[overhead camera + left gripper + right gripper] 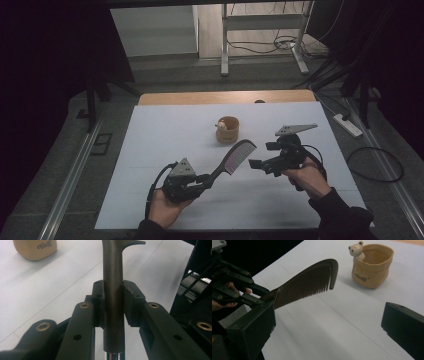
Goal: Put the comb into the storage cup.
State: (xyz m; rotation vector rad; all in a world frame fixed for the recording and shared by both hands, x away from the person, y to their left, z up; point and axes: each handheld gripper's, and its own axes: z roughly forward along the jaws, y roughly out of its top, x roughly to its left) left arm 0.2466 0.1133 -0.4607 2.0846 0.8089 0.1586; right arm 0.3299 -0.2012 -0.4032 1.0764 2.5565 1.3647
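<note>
Your left gripper (205, 179) is nearest, its jaws clamped on the handle of the dark comb (235, 158), which slants up and away from it above the white counter (150, 150). Your right gripper (256, 164) hangs just beside the comb's toothed end, jaws wide apart and holding nothing. Beyond both grippers stands a tan bear cup (227, 129).
</note>
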